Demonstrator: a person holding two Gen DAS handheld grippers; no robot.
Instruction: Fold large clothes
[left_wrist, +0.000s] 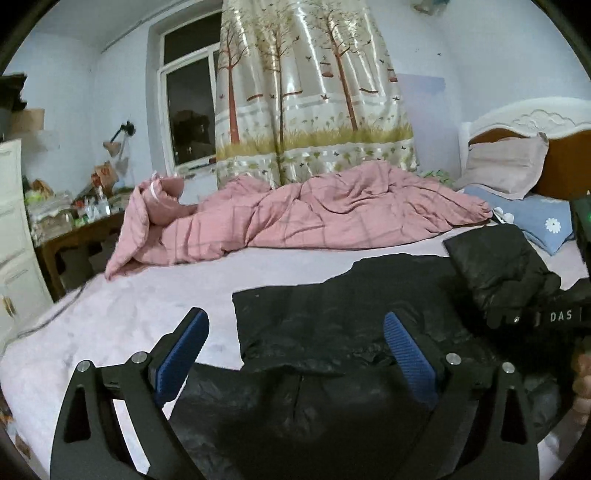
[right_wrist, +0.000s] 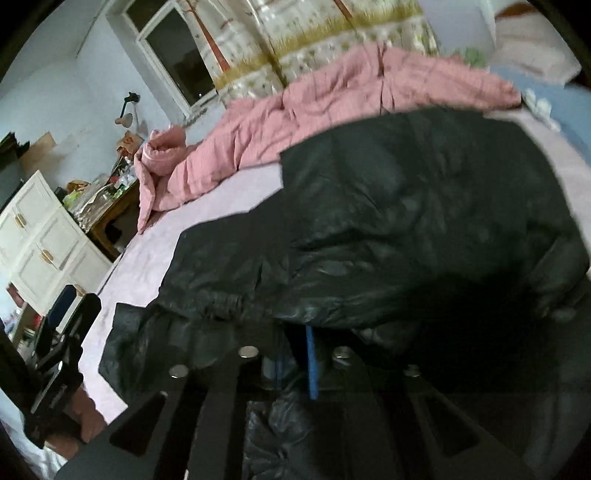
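the jacket (left_wrist: 332, 332), a black padded one, lies spread on the bed (left_wrist: 129, 314), on the near side of the lilac sheet, well clear of the pink quilt (left_wrist: 295, 214) bunched along the far edge, which leaves a flat stretch to fold on. the left gripper (left_wrist: 295, 354) hangs just above the jacket with its blue pads (left_wrist: 184, 354) wide apart and nothing between them; it straddles a fold line near the hem, probably placed to pin or take that edge once the other side comes over. the right gripper (right_wrist: 295, 369) is closed on the jacket: in its own view the fingers are drawn together with only a thin strip of blue pad showing, and dark fabric is bunched between and over them. the cloth billows up in front of that camera, and in the left view a sleeve or side panel (left_wrist: 506, 269) stands raised on the right, so the hold looks meant to carry this part up and across the body. the right view is blurred, so i cannot tell just which edge is pinched. the pillows (left_wrist: 509, 166) sit at the headboard, apart from the work. my guess is the fold is at an early stage, with one side being brought in.
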